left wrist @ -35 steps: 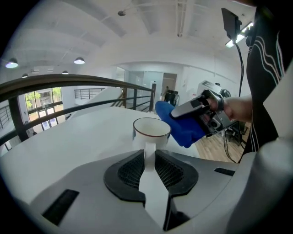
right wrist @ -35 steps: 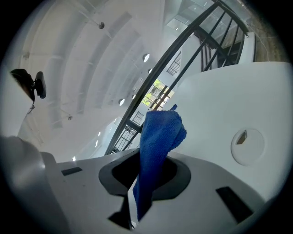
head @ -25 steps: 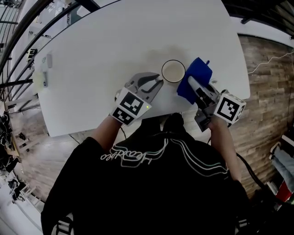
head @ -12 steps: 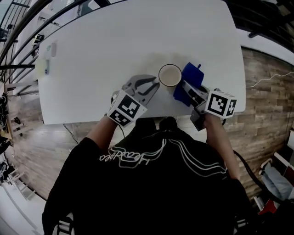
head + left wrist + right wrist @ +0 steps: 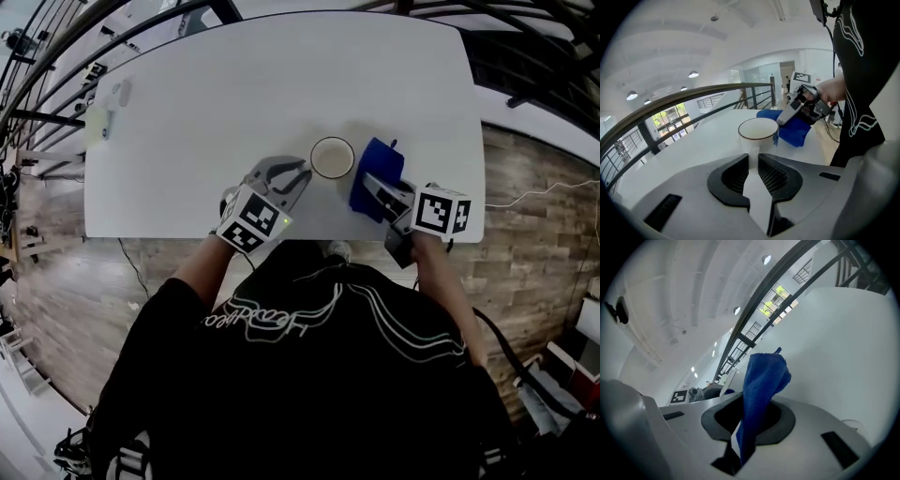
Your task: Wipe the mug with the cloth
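The white table [image 5: 234, 94] stands on a wood-plank floor [image 5: 534, 234], with a dark railing [image 5: 693, 93] curving behind it. The white mug [image 5: 332, 157] stands upright near the table's front edge and looks empty.

My left gripper [image 5: 296, 172] meets it from the left. Its jaws have just been closing and now sit tight on a narrow white piece below the rim, which I take to be the handle. Just beside the mug on the other side is the blue cloth [image 5: 373, 171], pinched between the jaws of my right gripper [image 5: 375, 186], with a loose fold standing past the tips. I cannot tell whether cloth and mug touch.

I judge this to be the approach to the first wipe: mug braced, cloth presented. Next I need to press the fold against the mug's wall and sweep round it, holding the handle firmly so the mug neither twists nor slides.
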`<state>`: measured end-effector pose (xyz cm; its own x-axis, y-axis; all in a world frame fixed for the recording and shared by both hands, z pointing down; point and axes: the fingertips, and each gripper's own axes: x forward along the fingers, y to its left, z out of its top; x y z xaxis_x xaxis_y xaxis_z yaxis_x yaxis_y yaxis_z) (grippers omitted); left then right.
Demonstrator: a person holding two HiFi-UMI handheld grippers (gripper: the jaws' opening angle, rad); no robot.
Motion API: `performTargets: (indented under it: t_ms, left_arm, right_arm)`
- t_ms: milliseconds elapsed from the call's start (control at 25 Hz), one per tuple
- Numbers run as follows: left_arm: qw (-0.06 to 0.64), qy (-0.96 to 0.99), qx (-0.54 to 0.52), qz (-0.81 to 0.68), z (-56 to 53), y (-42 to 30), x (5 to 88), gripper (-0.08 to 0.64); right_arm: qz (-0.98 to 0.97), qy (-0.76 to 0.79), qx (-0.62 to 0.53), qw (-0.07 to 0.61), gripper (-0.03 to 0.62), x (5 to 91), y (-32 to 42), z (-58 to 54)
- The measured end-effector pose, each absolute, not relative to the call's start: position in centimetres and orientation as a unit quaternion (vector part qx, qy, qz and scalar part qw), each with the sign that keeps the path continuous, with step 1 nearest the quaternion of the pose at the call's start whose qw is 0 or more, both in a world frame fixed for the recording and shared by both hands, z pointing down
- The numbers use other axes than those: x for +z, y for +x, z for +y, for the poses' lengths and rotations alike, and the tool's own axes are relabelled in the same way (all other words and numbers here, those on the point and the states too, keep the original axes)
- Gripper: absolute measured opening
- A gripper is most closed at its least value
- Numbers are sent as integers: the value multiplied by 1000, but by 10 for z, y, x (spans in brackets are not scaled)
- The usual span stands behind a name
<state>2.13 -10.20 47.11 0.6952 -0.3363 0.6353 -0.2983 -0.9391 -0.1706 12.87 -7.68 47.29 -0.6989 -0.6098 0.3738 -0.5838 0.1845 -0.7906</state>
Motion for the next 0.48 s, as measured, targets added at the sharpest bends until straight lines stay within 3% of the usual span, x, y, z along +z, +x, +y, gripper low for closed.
performTargets:
  t_ms: [480]
  left_arm:
    - [102,-916,-368,122,-117,4,466,66]
  right_arm:
    - [837,-299,-455,49,54,423,117,-89]
